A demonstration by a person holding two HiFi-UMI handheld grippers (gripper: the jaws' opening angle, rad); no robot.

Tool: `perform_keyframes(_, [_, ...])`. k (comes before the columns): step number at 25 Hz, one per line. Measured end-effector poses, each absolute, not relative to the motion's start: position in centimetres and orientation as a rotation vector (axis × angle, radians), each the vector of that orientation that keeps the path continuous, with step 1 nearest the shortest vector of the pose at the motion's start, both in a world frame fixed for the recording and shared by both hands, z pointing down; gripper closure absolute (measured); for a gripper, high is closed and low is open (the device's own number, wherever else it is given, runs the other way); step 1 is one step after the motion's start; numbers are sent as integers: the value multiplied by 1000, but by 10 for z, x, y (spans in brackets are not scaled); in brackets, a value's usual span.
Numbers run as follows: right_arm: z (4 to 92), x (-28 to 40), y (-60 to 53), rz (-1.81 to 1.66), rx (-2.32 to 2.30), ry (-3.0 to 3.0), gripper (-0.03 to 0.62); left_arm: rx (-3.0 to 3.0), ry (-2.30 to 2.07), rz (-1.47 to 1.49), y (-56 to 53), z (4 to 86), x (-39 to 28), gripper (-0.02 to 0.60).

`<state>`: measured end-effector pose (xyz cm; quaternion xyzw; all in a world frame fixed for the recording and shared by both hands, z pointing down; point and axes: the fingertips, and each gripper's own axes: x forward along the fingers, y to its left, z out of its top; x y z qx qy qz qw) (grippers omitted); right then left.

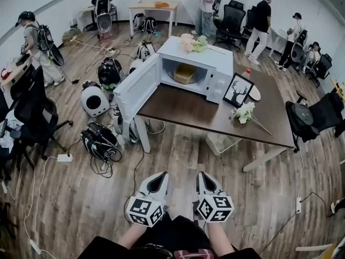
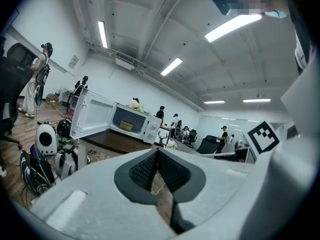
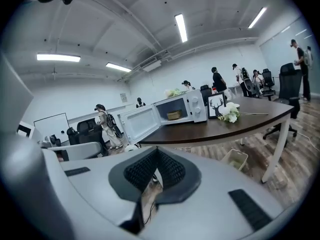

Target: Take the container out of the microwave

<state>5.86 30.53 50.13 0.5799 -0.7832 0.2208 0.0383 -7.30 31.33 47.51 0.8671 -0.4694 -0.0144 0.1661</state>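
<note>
Step in hand: approach, judged barely begun. Left gripper (image 1: 159,177) and right gripper (image 1: 204,176) low, near the body, well short of the dark brown desk (image 1: 183,109); jaws of both pressed together, empty.

Tan round container (image 1: 185,73) inside the white microwave (image 1: 215,55), white door (image 1: 137,88) swung open, well apart from both jaws, straight ahead.

Next, likely: advance to the cavity, spread the jaws, close on the container rim.

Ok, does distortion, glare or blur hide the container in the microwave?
Head view: strong fisheye bending, yet the container sits clear inside the open microwave. Left gripper view: ceiling lamp glares, corners vignetted, container tiny. Right gripper view: even light, dark corners, container small but visible.
</note>
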Motion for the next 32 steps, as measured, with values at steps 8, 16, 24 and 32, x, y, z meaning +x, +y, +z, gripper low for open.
perform_keyframes(8, [510, 47, 278, 711, 1826, -2379, 586, 2479, -1319, 3, 277, 482, -92, 572])
perform_keyframes(16, [523, 55, 236, 699, 1766, -2388, 586, 2466, -1352, 7, 237, 489, -82, 572])
perform_keyframes(24, [526, 88, 153, 708, 1721, -2394, 586, 2415, -1421, 4, 168, 495, -55, 572])
perform_keyframes(32, [529, 114, 73, 732, 1603, -2439, 586, 2357, -1500, -19, 90, 493, -21, 572])
